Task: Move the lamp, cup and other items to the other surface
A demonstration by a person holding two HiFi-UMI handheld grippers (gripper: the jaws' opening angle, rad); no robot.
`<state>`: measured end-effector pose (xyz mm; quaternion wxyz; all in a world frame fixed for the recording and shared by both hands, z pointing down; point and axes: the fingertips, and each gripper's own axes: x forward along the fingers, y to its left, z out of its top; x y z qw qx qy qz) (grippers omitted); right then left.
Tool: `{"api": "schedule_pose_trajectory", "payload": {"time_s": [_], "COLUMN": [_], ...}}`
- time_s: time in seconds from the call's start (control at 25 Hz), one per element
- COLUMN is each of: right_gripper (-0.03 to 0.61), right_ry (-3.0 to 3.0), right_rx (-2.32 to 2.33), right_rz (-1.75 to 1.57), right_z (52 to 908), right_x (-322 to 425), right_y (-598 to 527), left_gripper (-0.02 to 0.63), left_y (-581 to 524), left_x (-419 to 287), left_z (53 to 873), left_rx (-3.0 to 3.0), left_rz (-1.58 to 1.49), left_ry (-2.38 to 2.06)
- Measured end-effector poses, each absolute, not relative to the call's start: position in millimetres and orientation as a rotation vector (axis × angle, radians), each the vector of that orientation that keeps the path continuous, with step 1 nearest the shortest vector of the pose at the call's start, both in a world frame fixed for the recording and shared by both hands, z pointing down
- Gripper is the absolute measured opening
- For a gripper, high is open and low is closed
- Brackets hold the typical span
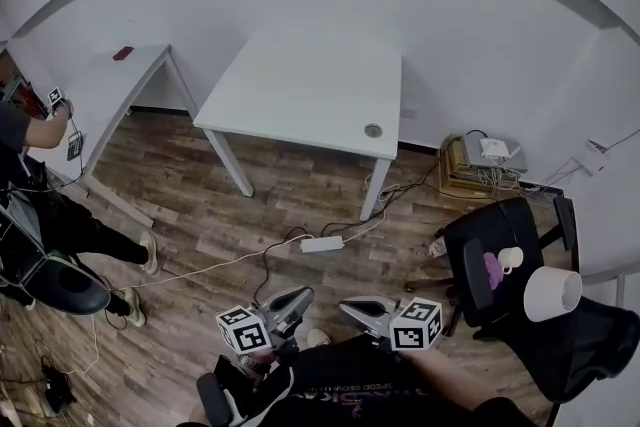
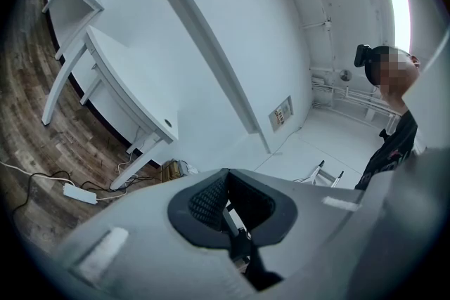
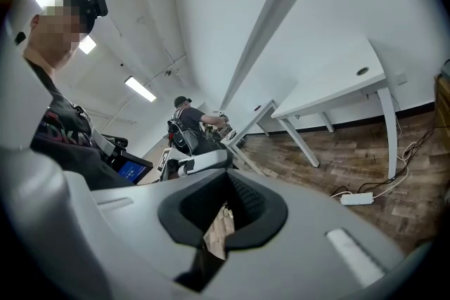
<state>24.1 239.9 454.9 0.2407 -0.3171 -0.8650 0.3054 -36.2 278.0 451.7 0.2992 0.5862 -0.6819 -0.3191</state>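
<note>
A: Where are we, and what do we hold?

B: We hold nothing. Our left gripper [image 1: 298,296] and right gripper [image 1: 350,306] hang low in front of our body. Each has its jaws closed together with nothing between them. The task's things sit off to our right on a black office chair [image 1: 475,245]. There is a white cup [image 1: 510,258] with a small purple item [image 1: 492,270] just beside it. Near them is a white drum-shaped shade that we take for the lamp [image 1: 553,293].

A: What could go wrong from here?

B: We judge that the chair may swivel or roll if we lean on it, and the cup could tip on the soft seat. The lamp looks broad, so if we reach in with the jaws closed we may knock it off. We cannot tell whether it trails a cord.

A: What stands in our way?

B: The bare white worktop [image 1: 300,85] stands ahead of us, across the wooden floor [image 1: 180,205]. A white power strip [image 1: 322,243] and loose cables [image 1: 235,262] lie between us and it, and they could catch a foot. Another person [image 1: 60,225] stands by a second worktop [image 1: 125,80] at the far left, well apart from our path.
</note>
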Motion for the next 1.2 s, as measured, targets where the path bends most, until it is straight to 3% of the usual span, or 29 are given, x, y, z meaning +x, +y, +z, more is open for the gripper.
{"api": "schedule_pose_trajectory", "payload": {"time_s": [1.2], "right_gripper": [0.003], "right_ry": [-2.444], "right_rx": [-0.837], "right_rz": [0.724], "right_z": [447.8], "right_x": [26.1], "right_y": [253.8], "left_gripper": [-0.002], "left_y": [290.5], "left_x": [-30.9], "left_z": [453.9], "left_rx": [1.572], "left_rz": [-0.845], "left_ry": [-1.786]}}
